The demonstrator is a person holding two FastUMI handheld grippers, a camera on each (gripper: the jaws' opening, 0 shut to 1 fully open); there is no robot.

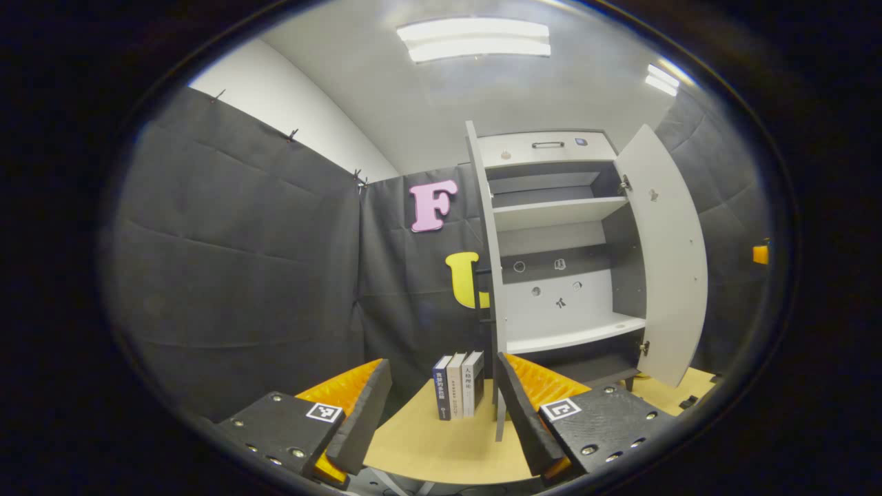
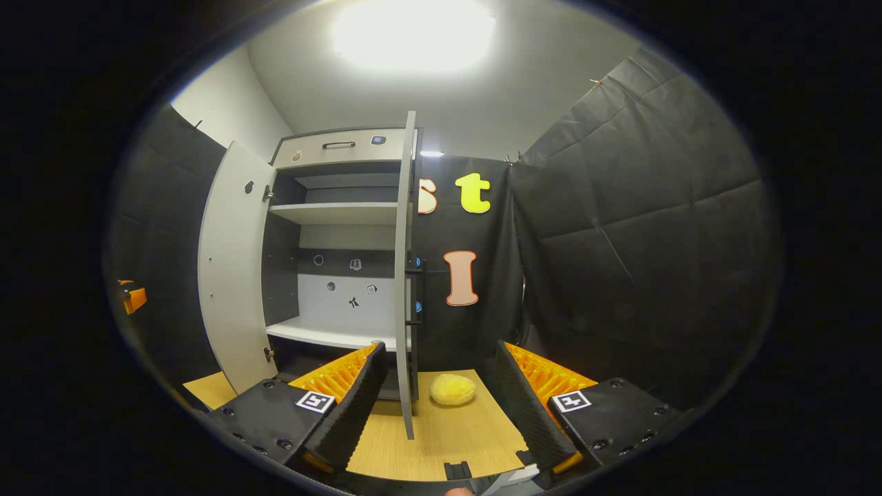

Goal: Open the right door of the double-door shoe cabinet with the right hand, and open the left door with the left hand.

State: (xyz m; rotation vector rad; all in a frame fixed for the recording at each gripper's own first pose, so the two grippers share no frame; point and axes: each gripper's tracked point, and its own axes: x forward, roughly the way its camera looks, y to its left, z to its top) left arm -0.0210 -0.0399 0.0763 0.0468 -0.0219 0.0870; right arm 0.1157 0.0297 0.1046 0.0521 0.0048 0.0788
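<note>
Fingers (image 1: 358, 413) of your left gripper (image 1: 441, 413) and right gripper (image 2: 437, 406) are spreading apart, gripping nothing. Both doors, left door (image 1: 486, 262) and right door (image 1: 665, 255), are standing swung out from the shoe cabinet (image 1: 551, 227) on the bench (image 1: 441, 441), so the task is probably finishing.

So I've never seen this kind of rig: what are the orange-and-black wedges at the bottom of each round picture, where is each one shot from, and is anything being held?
Those wedges are the two fingers of hand-held grippers; a person carries one in each hand. A fisheye camera rides on each gripper and looks forward along its fingers.

The left gripper is open and holds nothing. Its view shows the shoe cabinet with the left door edge-on and the right door swung wide, plus three upright books on the wooden table.

The right gripper is also open and holds nothing. A yellow lump lies on the table beyond it. Both doors already stand open; the shelves look bare.
</note>
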